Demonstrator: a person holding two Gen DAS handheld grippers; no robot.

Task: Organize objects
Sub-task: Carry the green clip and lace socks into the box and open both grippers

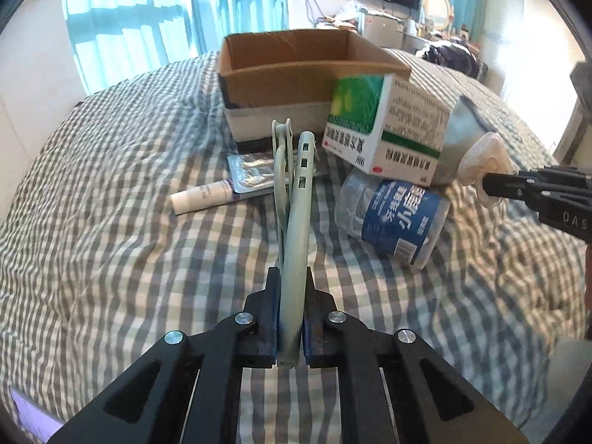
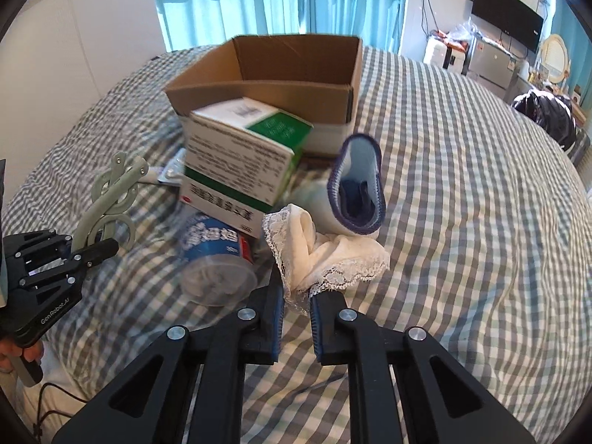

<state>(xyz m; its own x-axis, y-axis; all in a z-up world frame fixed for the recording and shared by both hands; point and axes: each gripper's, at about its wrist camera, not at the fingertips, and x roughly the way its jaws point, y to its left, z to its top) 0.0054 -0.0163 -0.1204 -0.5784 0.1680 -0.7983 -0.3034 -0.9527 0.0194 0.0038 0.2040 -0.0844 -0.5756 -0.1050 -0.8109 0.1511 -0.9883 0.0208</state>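
Observation:
My left gripper (image 1: 292, 285) is shut on a pale green plastic folding tool (image 1: 294, 214) and holds it above the checked bedcover (image 1: 111, 229). In the right wrist view the same tool (image 2: 111, 199) sticks up from the left gripper (image 2: 105, 251). My right gripper (image 2: 299, 292) is shut on a white lace-edged cloth (image 2: 329, 255), lifted off the bed. An open cardboard box (image 1: 296, 74) stands behind. In front of it a green-and-white medicine box (image 1: 384, 125) leans on a clear bottle with a blue label (image 1: 396, 214).
A white tube (image 1: 203, 196) and a blister pack (image 1: 251, 177) lie left of the bottle. A white sock with blue trim (image 2: 359, 185) lies beside the medicine box (image 2: 240, 162). A black bag (image 2: 547, 111) sits at the far right bed edge. A hand (image 2: 14, 351) grips the left handle.

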